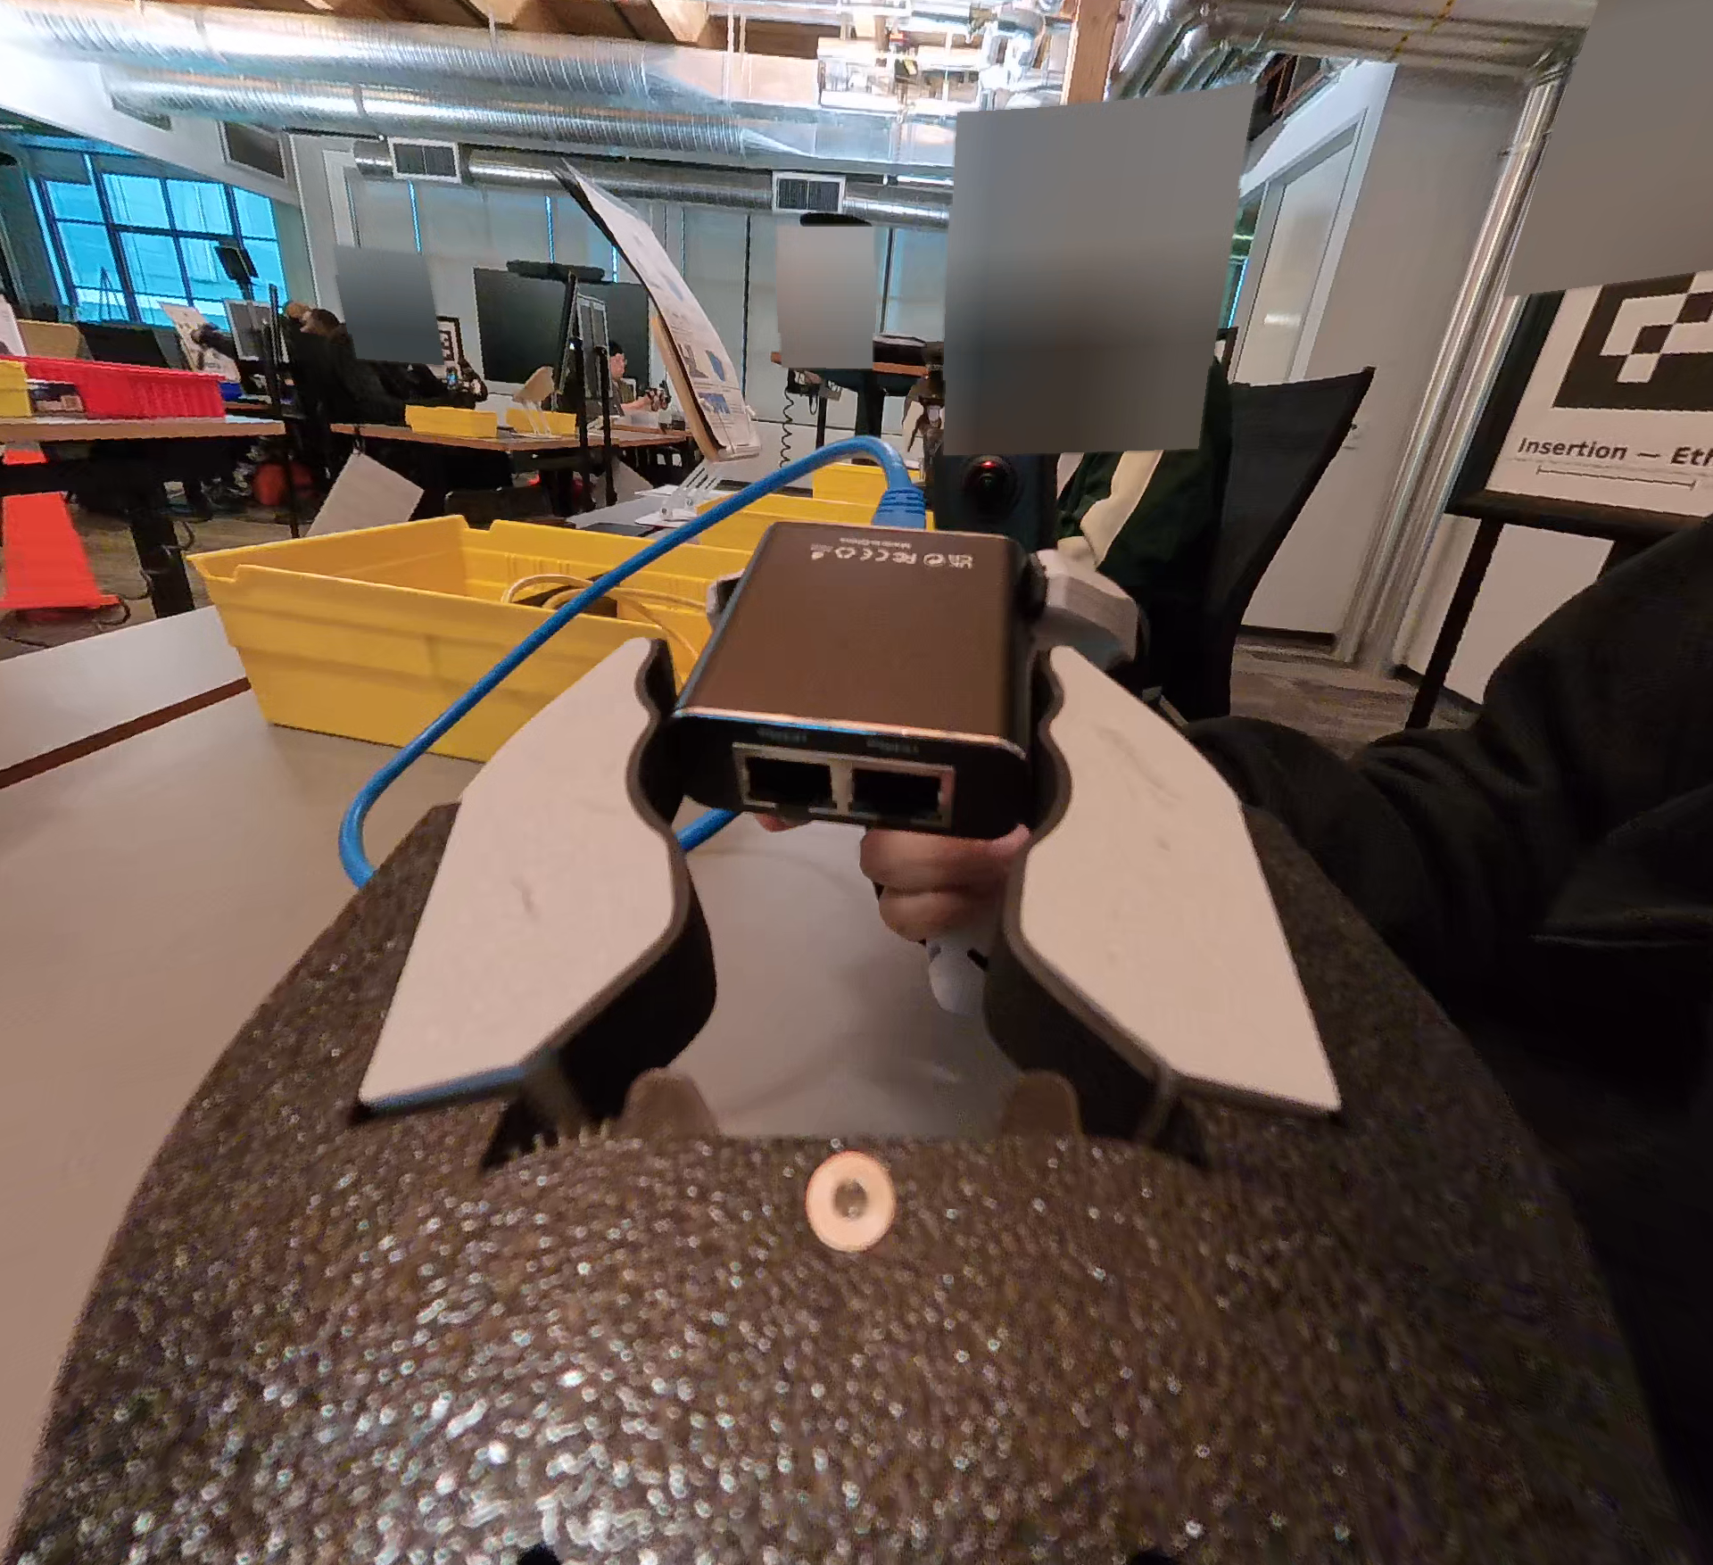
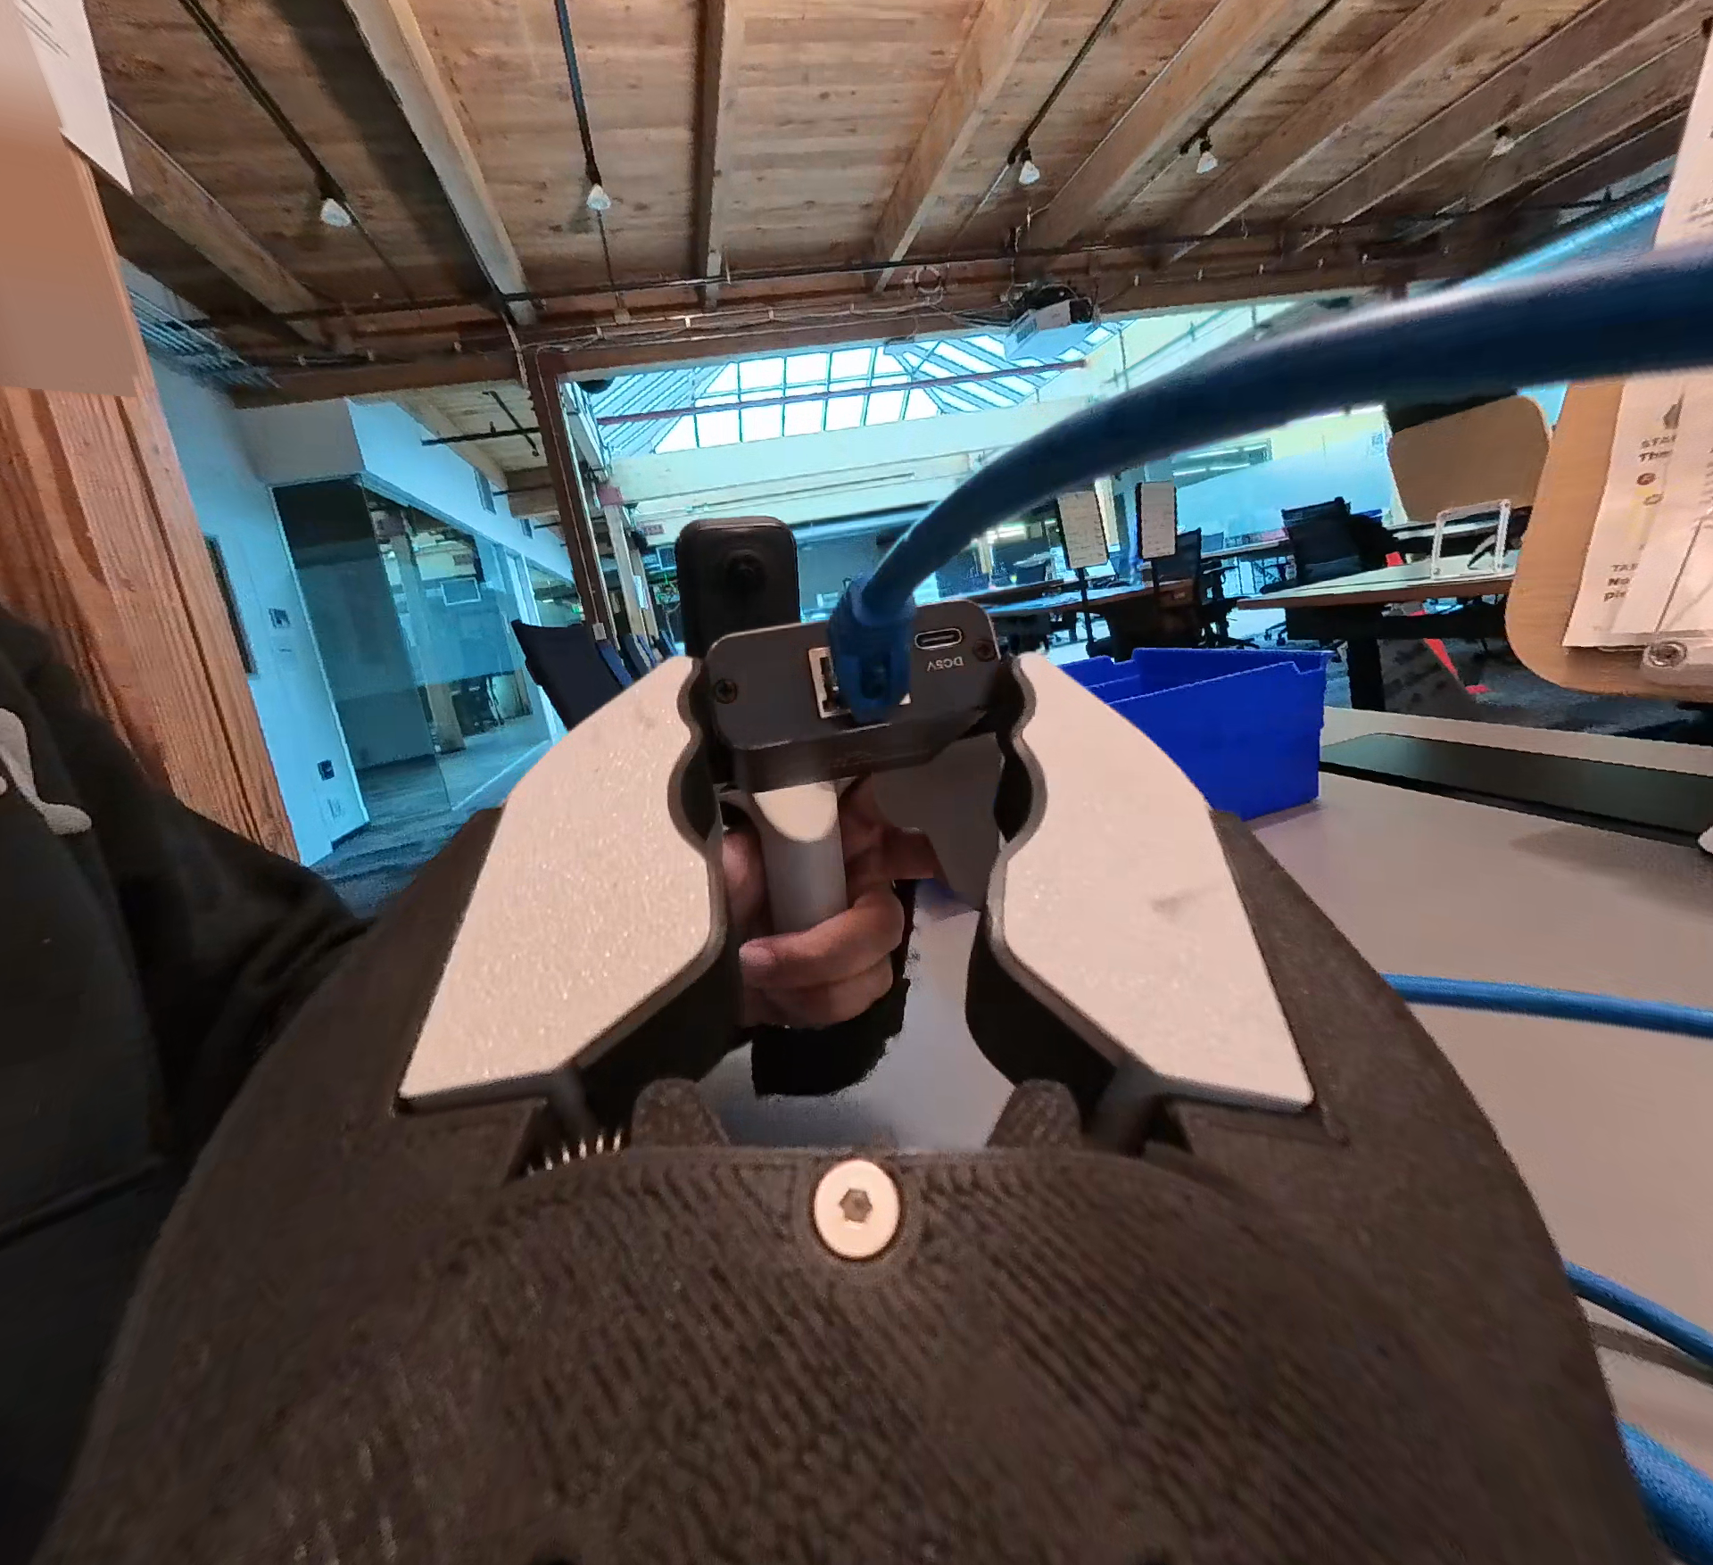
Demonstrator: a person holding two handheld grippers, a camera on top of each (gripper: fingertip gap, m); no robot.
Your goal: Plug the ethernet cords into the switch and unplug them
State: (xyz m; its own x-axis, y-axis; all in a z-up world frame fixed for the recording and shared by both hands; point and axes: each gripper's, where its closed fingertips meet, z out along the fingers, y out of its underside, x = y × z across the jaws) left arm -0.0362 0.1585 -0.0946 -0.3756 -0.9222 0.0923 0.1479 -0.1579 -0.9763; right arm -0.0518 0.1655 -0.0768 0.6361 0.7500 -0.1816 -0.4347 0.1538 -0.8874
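both grippers clamp one small switch, blue cord plugged in

in the left wrist view, the left gripper (image 1: 848,756) has its two fingers closed onto the sides of the switch (image 1: 857,668), a small dark box held level above the table (image 1: 139,872). two empty ports face this camera. beneath the switch a hand (image 1: 927,881) shows, wrapped around a white handle. a blue ethernet cord (image 1: 556,640) runs from the switch's far end, arcs left and loops down toward the table. beyond it sits a yellow bin (image 1: 371,621) holding a pale cable.

in the right wrist view, the right gripper (image 2: 853,719) likewise has its fingers pressed against the sides of the switch (image 2: 853,668), seen from its opposite end. the blue ethernet cord (image 2: 1205,417) is plugged into a port there, its connector (image 2: 867,668) seated beside a small oval socket. below, a hand (image 2: 816,955) grips a white handle. farther right, a blue bin (image 2: 1205,723) stands on the table (image 2: 1437,899), with more blue cord lying across it.
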